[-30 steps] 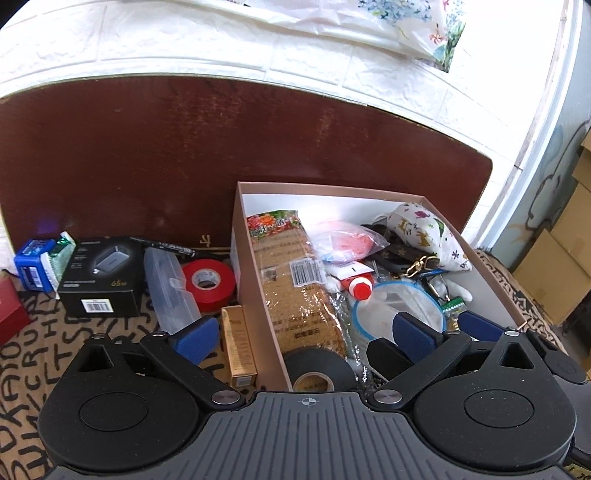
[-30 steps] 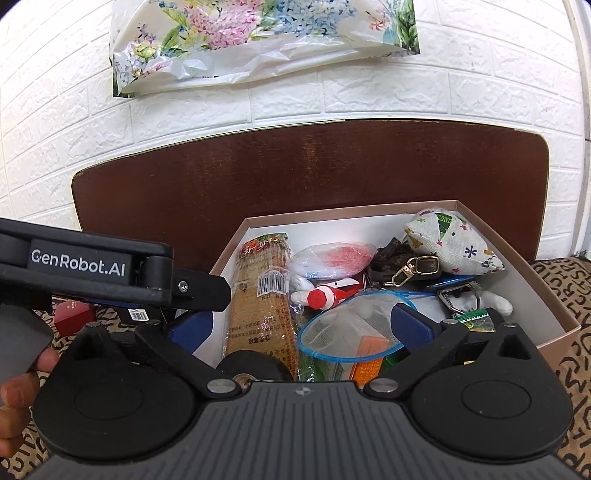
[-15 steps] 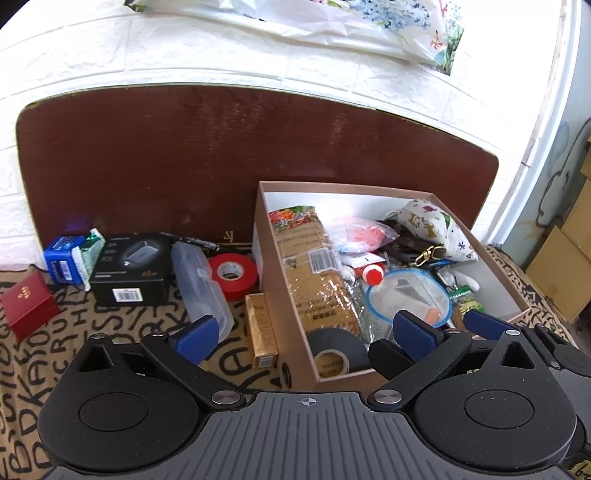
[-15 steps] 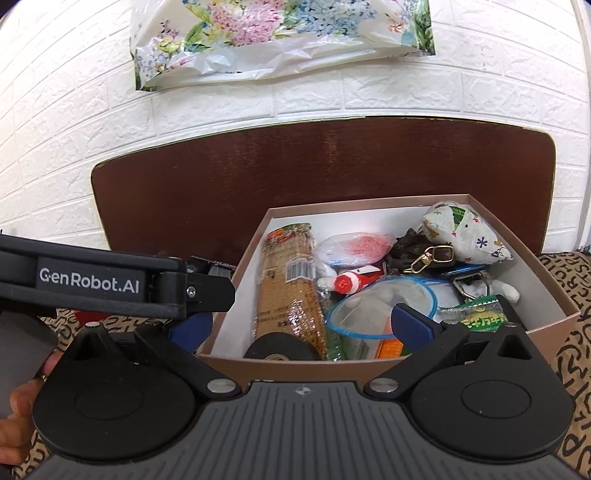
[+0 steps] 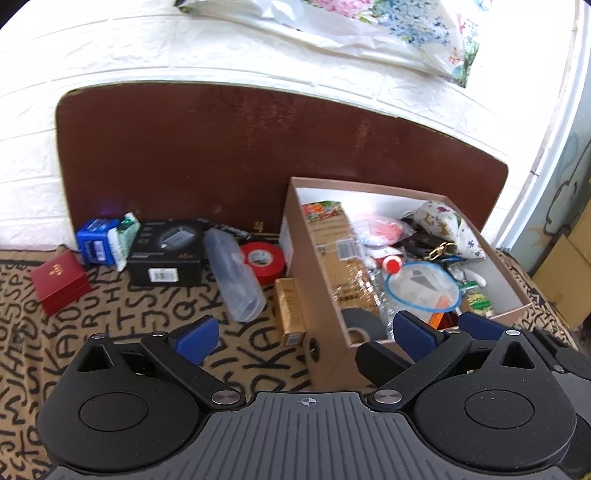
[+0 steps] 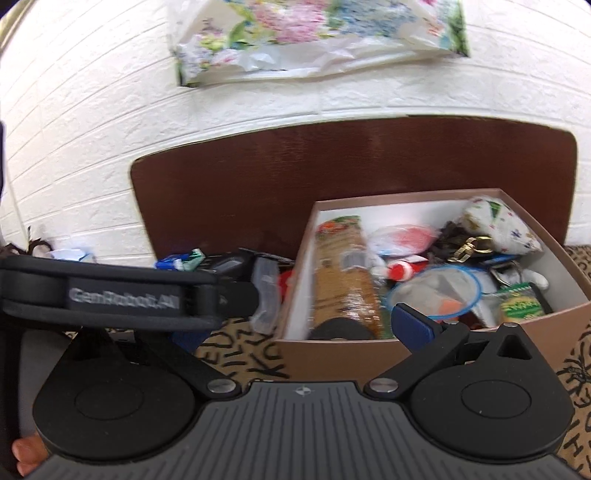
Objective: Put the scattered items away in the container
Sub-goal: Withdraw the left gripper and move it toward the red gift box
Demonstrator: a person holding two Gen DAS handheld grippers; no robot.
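Observation:
A brown cardboard box (image 5: 321, 295) (image 6: 369, 350) stands on the patterned cloth, holding a noodle pack, a black tape roll, a blue-rimmed lid, a floral pouch and other small things. Left of it lie a gold carton (image 5: 290, 314), a red tape roll (image 5: 262, 258), a clear plastic case (image 5: 232, 277), a black box (image 5: 168, 254), a blue pack (image 5: 98, 245) and a red box (image 5: 61, 280). My left gripper (image 5: 303, 336) is open and empty, low in front of the box's near left corner. My right gripper (image 6: 299, 332) is open and empty before the box's front wall.
A dark brown board (image 5: 221, 158) leans on the white brick wall behind everything. A floral plastic bag (image 6: 314, 33) hangs on the wall. The left gripper's body (image 6: 110, 295) crosses the left of the right wrist view. Cardboard cartons (image 5: 565, 280) stand at the far right.
Both grippers have drawn back and up from over the box, so the box and the scattered items now sit farther off. Both stay open and empty.

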